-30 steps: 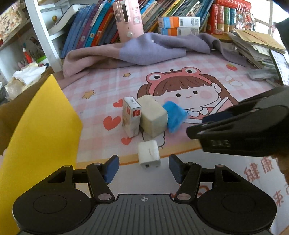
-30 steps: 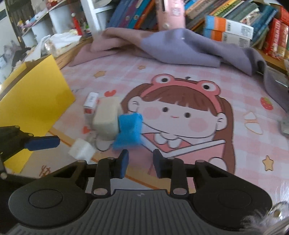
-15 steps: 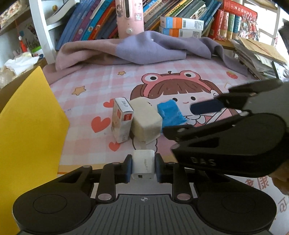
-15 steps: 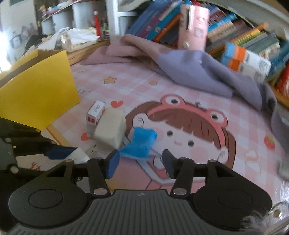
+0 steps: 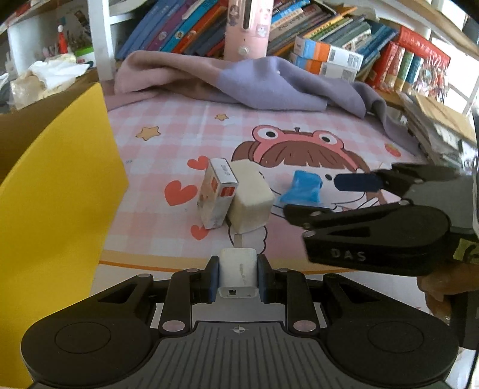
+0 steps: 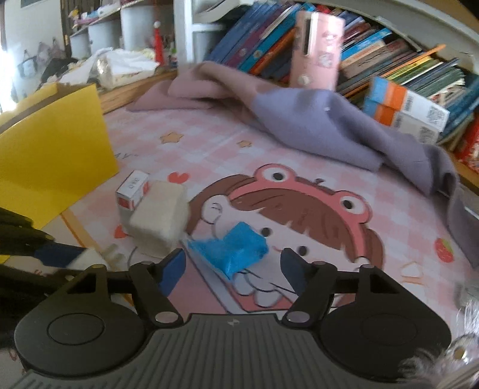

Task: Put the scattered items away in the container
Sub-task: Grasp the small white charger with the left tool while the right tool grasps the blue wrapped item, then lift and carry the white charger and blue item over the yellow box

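My left gripper (image 5: 238,276) is shut on a white charger plug (image 5: 238,273) just above the mat's near edge. Beyond it stand a small red-and-white carton (image 5: 216,191) and a cream block (image 5: 251,200), touching each other. A crumpled blue wrapper (image 5: 304,188) lies to their right. My right gripper (image 6: 234,264) is open, its fingers on either side of the blue wrapper (image 6: 236,250), not closed on it. It also shows in the left wrist view (image 5: 356,191). The yellow container (image 5: 57,191) stands at the left, also seen in the right wrist view (image 6: 54,149).
A pink cartoon mat (image 5: 179,137) covers the table. A purple and pink cloth (image 5: 254,80) lies bunched at the back. Behind it stand a pink bottle (image 5: 247,27), rows of books (image 5: 344,33) and orange-blue boxes (image 5: 326,58). Papers (image 5: 437,119) are stacked at the right.
My left gripper closed on the white plug and lifted it slightly. My right gripper opened wider and moved forward around the blue wrapper.
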Tool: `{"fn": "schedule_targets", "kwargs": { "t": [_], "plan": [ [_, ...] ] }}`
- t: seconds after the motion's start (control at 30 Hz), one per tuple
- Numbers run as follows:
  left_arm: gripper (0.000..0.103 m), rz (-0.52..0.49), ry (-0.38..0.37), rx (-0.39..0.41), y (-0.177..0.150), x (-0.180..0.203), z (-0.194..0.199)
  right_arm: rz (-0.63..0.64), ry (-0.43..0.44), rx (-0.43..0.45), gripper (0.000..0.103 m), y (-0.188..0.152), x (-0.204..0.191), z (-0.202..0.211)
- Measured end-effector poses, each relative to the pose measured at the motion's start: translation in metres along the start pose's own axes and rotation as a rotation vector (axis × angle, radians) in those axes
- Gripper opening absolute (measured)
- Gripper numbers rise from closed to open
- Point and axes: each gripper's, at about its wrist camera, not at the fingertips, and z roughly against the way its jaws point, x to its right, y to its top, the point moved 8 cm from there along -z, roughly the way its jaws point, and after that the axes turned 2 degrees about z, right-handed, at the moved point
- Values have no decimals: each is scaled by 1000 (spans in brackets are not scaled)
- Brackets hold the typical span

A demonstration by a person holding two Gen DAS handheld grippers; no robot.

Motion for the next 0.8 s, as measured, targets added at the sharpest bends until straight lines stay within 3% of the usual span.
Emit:
{"fn": "schedule_targets", "kwargs": {
  "t": [0.13,0.3,0.4,0.53,0.6,0.7,0.8],
  "plan": [
    [24,12,-3,-9,1,-2,2,-17,5,30,58,3,3,-2],
    [24,-32,7,-19,6,-1,6,-31,2,50,61,8,2,-18],
    [24,0,-5,2,10,-3,12,-34,-17,53,61,7,4,-28],
    [24,22,-25,13,11,-1,11,-12,-13,39,48,6,1,-25],
    [24,18,-30,16,12,1,11,-19,-21,30,51,4,1,-23],
    [24,3,-19,23,12,1,13,-61,-55,22,64,0,7,-21],
    [24,25,-6,29,14,-3,18,-89,-84,48,59,-4,8,-17]
  ]
}}
